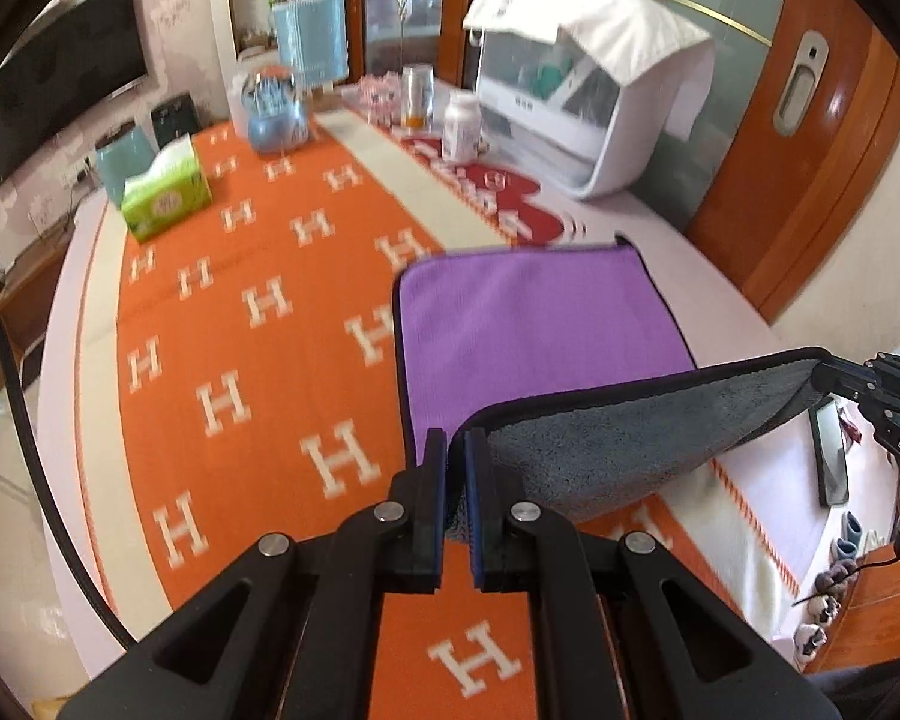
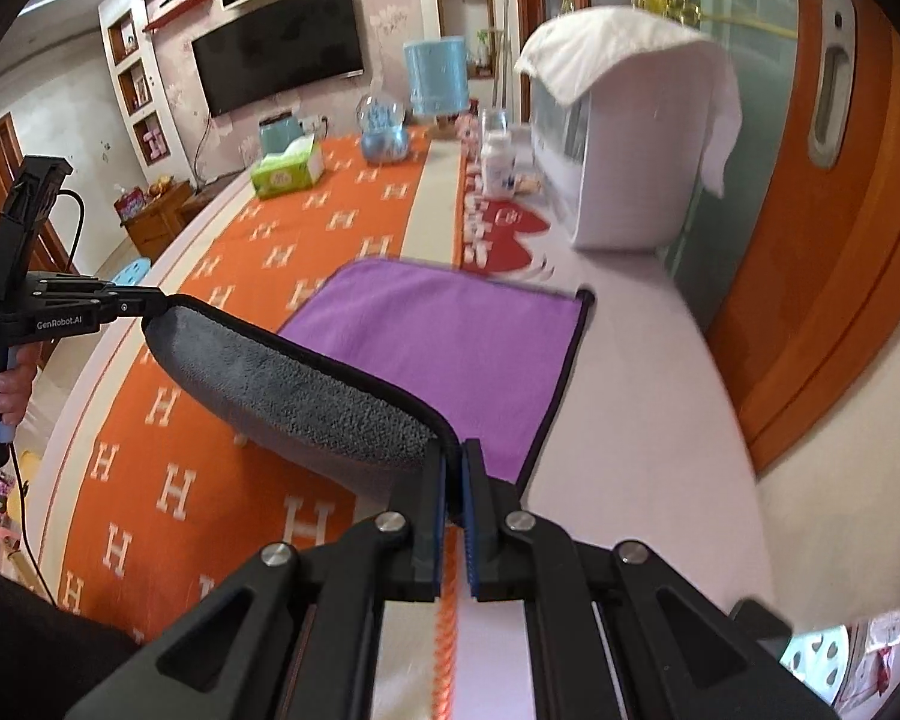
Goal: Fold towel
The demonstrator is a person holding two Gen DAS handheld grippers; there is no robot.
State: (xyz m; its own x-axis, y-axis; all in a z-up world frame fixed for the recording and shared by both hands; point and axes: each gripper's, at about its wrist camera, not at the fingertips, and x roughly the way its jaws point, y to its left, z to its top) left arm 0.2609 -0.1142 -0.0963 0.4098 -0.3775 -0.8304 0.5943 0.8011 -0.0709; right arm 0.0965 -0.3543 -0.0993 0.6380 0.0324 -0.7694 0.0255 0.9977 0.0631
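Note:
A towel [image 1: 534, 324], purple on one side and grey on the other with a dark hem, lies on the table; its near edge is lifted and curled so the grey underside [image 1: 618, 426] faces me. It also shows in the right wrist view [image 2: 450, 336]. My left gripper [image 1: 456, 450] is shut on the towel's near left corner. My right gripper [image 2: 455, 456] is shut on the near right corner; it also shows at the right of the left wrist view [image 1: 828, 378]. The left gripper shows in the right wrist view [image 2: 150, 306].
An orange tablecloth [image 1: 240, 324] with white H marks covers the table. At the far end stand a green tissue box [image 1: 165, 192], a blue glass globe [image 1: 273, 114], bottles [image 1: 462, 123] and a white appliance [image 1: 594, 102] draped with a white cloth. A wooden door [image 1: 810, 138] is at right.

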